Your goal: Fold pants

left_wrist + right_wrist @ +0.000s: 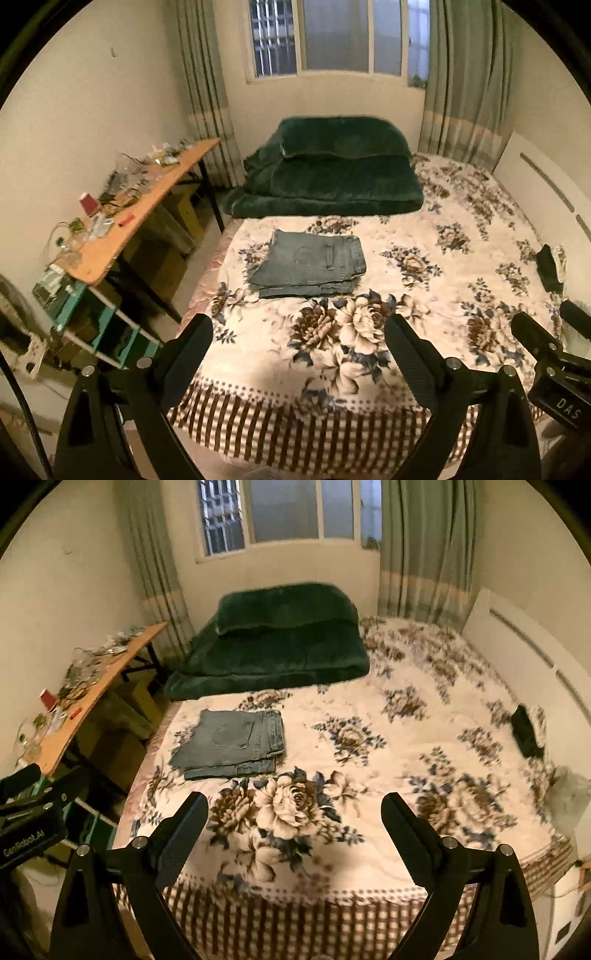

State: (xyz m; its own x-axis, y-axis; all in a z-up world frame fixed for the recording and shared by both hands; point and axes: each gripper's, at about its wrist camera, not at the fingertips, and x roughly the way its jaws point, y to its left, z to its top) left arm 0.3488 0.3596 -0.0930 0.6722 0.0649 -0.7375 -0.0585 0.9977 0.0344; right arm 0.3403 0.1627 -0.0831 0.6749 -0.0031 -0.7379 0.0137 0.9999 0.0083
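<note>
Both of my grippers are hanging above the foot of the bed, the left gripper (299,328) and the right gripper (295,806) each spread wide and gripping nothing. Below them the flowered bedspread (369,350) is running out flat toward the window. Farther up, on the left half of the bed and well apart from my fingers, the jeans (306,264) are lying folded into a compact stack, back pocket facing up, with 2 lower layers peeking out along the near edge. I am judging the fold as essentially finished. To do this closing step well, I would be keeping both grippers clear of the stack so nothing drags it, and only nudging that near edge square if the layers need lining up. Beyond the jeans a dark green quilt (328,173) is sitting folded near the window, and a cluttered table (147,206) is standing beside the bed on the left.
</note>
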